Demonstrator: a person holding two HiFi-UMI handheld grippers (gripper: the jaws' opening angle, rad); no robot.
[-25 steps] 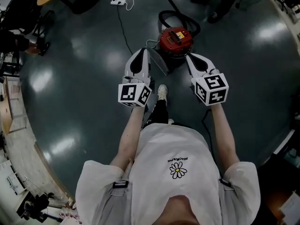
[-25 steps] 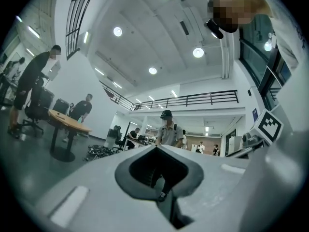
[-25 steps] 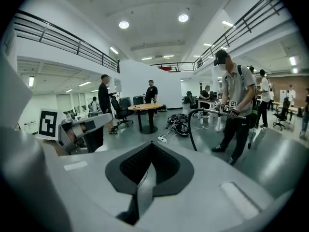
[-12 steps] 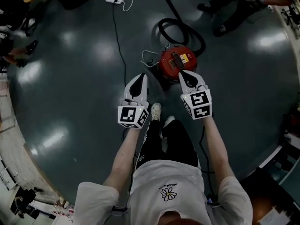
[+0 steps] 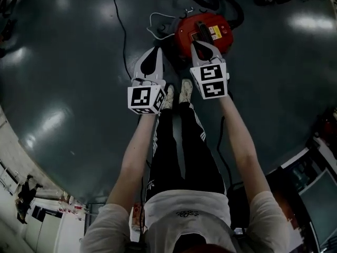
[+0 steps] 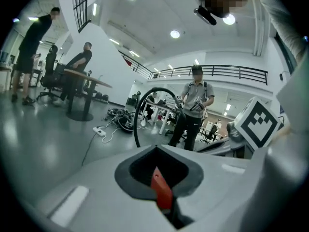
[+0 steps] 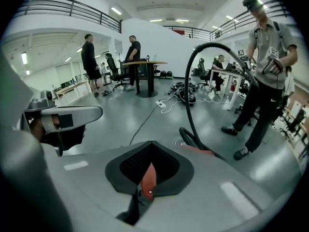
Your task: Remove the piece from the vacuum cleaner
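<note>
- While the task has not visibly begun, the vacuum [image 5: 206, 29] stands whole just ahead of the person's shoes [image 5: 177, 93], its hose [image 5: 239, 12] looped behind it and seemingly attached
- Left tongs [image 5: 154, 51]: together, nothing between them, held just beside the vacuum's left side and apart from it
- Right tongs [image 5: 196, 44]: together too and empty, hanging over the red lid; whether they touch it cannot be told
- Which piece is meant is unclear from here; the hose or a lid fitting seems likeliest
- Left to do, as I judge: lower, part the tongs, clamp the piece, pull it free
</note>
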